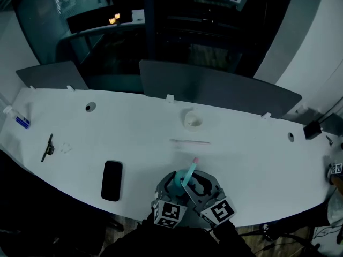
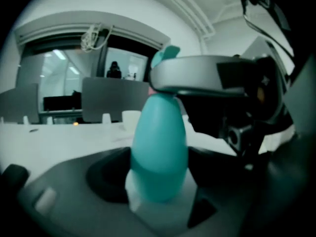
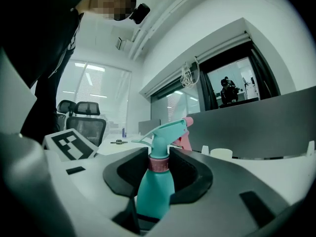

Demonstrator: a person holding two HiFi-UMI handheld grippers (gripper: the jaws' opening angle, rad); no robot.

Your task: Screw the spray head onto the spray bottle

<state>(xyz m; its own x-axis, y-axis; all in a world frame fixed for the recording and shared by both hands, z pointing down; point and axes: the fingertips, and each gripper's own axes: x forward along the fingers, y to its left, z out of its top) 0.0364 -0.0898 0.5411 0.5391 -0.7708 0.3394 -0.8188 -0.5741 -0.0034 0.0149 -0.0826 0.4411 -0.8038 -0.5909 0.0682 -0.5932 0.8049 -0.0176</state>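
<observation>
1. The white desk point(image 1: 241, 143) stretches away in front of you, and the work hangs in the air above its near edge. The spray bottle point(image 2: 158, 147) is held between both tools, with the spray head point(image 3: 165, 130) already sitting on its neck.
2. Your left gripper point(image 2: 158, 181) looks closed round the bottle's teal body. Your right gripper point(image 3: 158, 177) is clamped at the pink collar point(image 3: 159, 164) under the head.
3. Tilt one tool against the other and the collar could bite crooked, binding before it seats.
4. The body is smooth and tapers, so under twist it may spin in the left jaws instead of tightening.
5. Loosen either grip too far to re-take it and the bottle could drop, striking the phone point(image 1: 111, 180) or going over the edge
</observation>
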